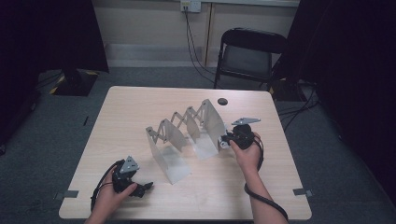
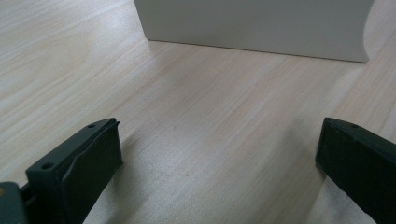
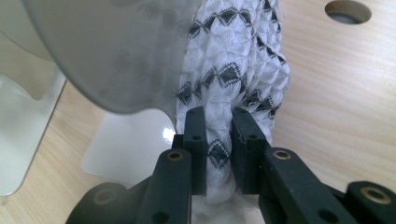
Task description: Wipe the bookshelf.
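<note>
Your right tool (image 3: 219, 154) pinches a white cloth with a black diamond pattern (image 3: 233, 70) between its narrow-set jaws, pressed up beside the last panel of the folding metal rack (image 1: 187, 133). That rack stands stretched across the middle of the desk (image 1: 140, 100), and the cloth sits at its end toward the right edge, near the round cable hole (image 1: 222, 101). Your left tool (image 1: 140, 187) rests near the front left corner, its jaws spread wide with bare desk between them.
</note>
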Demonstrator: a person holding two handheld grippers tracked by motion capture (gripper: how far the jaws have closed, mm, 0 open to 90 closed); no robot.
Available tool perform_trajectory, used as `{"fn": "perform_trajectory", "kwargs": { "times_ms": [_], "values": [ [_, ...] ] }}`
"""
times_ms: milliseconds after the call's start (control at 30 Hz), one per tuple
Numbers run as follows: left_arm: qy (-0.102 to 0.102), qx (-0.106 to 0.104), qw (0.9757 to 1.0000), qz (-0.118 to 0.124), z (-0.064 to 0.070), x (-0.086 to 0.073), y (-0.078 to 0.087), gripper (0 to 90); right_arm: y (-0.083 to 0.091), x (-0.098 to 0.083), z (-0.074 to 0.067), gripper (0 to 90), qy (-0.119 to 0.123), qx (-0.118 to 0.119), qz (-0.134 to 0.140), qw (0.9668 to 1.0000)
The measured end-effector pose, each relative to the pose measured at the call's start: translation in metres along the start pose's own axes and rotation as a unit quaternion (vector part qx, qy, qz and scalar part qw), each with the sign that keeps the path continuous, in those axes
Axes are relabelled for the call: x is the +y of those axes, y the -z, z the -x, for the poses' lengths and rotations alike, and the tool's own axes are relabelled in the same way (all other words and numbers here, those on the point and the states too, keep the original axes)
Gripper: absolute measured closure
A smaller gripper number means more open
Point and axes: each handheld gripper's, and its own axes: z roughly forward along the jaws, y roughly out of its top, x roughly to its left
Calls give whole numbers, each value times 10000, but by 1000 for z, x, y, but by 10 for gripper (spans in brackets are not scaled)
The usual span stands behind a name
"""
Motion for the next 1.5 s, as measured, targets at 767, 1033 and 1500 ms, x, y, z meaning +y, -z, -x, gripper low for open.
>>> {"fn": "perform_trajectory", "kwargs": {
  "times_ms": [767,1033,1500],
  "values": [
    [1,2,10000,3,0,0,0,0,-21,-34,-3,771,299,-174,-383,9987],
    [-1,1,10000,1,0,0,0,0,-21,-35,-5,771,306,-180,-362,9987],
    [-2,-4,10000,-11,0,0,0,0,-13,-32,-1,772,90,7,-185,9998]
  ]
}}
